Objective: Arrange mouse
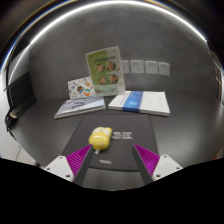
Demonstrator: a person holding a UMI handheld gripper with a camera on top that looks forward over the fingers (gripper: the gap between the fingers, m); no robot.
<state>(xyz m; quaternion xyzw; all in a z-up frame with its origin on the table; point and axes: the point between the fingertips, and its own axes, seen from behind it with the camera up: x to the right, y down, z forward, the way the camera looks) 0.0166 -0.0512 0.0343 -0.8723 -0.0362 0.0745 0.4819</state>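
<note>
1. Your gripper (111, 160) hangs over a dark mat (130, 150) on a grey table (50, 135), its fingers spread wide and holding nothing.
2. The yellow mouse (99, 137) rests on the mat just ahead of the fingers, nearer the left pad (80, 157) than the right pad (147, 157), with a clear gap to both.
3. Beyond the mouse lie a blue-edged booklet (140, 101) and a leaflet (79, 106); a poster (105, 72) stands behind them.
4. The mouse sits off-centre, so if you close now the left finger would likely meet it first and shove it sideways instead of clamping it.
5. Its rounded shell looks smooth; a grip taken too high could let it squirt out forward toward the booklet.
6. Coming in low risks snagging a fingertip on the mat and dragging it along.
</note>
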